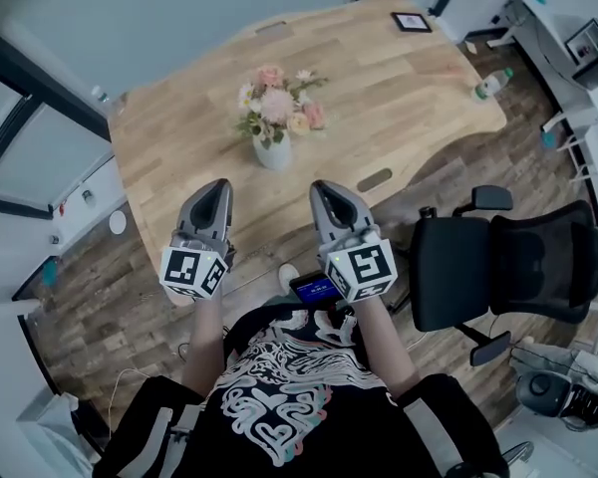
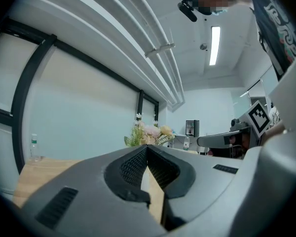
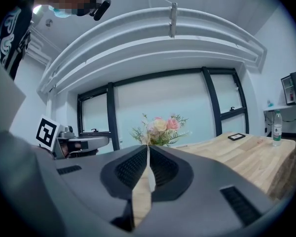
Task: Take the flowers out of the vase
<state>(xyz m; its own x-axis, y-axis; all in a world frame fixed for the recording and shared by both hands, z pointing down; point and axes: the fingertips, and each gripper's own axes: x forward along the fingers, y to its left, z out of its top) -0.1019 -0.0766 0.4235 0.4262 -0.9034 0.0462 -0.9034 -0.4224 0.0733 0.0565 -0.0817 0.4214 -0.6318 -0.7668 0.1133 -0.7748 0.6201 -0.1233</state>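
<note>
Sitting in a rounded white vase (image 1: pixel 272 153) on the pale wood-grain bench (image 1: pixel 389 88), pastel flowers (image 1: pixel 277 103) are facing the left tool (image 1: pixel 217 186) and right tool (image 1: pixel 325 188), both closed and empty.

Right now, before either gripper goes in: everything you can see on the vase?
The vase is small, white and rounded, ceramic by its look. It stands upright on the wooden table, near the middle, holding a bunch of pink, cream and white flowers with green leaves. Only the table and the stems touch it. In both gripper views the jaws hide it; only the blooms show.
</note>
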